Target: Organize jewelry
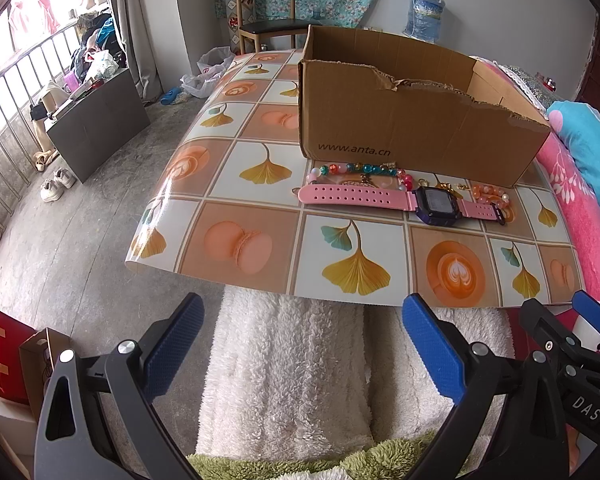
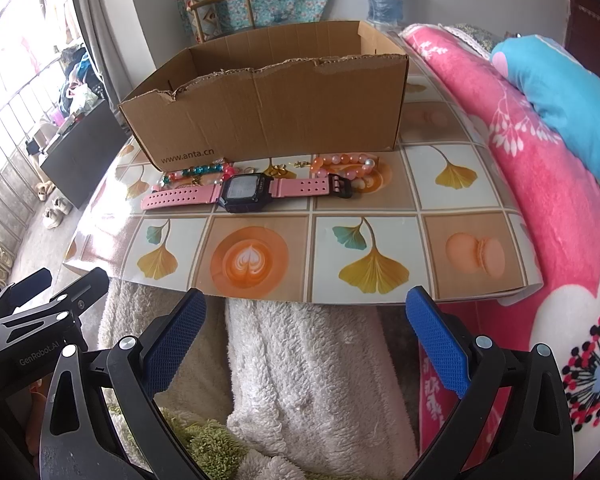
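A pink-strapped digital watch [image 1: 396, 197] [image 2: 244, 191] lies flat on the patterned table mat, in front of an open cardboard box [image 1: 412, 132] [image 2: 276, 120]. Behind the watch lie a multicoloured bead bracelet [image 1: 360, 170] [image 2: 198, 172], an orange bead bracelet [image 1: 492, 194] [image 2: 346, 164] and small gold pieces [image 1: 440, 186] [image 2: 280, 169]. My left gripper [image 1: 300, 344] is open and empty, held short of the mat's near edge. My right gripper [image 2: 304, 340] is open and empty too, also short of the near edge. The right gripper shows at the lower right of the left wrist view [image 1: 572, 336].
The table mat [image 1: 236, 184] [image 2: 480, 200] overhangs a white fluffy blanket [image 1: 292, 368] [image 2: 308, 368]. A pink floral quilt [image 2: 540, 184] and a blue pillow [image 2: 572, 88] lie to the right. A wooden chair [image 1: 260, 16] stands behind the table; floor and shoes are to the left.
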Demonstrator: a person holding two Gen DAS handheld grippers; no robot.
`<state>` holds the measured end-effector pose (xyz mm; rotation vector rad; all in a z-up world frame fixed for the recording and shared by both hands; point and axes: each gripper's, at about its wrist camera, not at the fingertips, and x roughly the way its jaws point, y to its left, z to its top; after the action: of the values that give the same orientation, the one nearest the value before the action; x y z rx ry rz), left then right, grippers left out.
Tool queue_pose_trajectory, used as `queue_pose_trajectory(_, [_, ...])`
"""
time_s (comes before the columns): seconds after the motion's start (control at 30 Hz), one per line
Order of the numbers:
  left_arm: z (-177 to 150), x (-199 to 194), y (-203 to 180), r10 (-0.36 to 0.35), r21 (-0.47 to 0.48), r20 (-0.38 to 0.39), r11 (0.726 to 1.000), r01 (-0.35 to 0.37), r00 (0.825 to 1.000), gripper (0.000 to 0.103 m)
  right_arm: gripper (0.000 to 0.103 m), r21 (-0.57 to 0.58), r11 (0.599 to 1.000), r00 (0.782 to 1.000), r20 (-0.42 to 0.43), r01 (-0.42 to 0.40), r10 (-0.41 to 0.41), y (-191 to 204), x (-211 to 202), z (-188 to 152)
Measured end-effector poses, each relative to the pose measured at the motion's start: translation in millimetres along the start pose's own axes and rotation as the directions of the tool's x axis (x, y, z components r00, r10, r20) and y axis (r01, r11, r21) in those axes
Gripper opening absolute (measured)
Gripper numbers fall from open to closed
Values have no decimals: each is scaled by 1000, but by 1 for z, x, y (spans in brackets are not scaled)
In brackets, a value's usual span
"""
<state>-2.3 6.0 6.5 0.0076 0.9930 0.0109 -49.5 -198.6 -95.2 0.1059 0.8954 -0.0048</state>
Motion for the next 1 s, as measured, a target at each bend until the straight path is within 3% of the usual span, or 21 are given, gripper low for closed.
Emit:
queue_pose_trajectory(0.77, [24, 14, 8, -11, 43, 4, 999, 10, 1000, 97, 96, 10, 999, 999, -4, 53, -53, 9, 4, 24])
queue_pose_trajectory(1.0, [30, 34, 16, -3, 64, -29, 998, 5, 1000, 97, 96, 11, 997, 997, -9, 77, -76, 0, 15, 29])
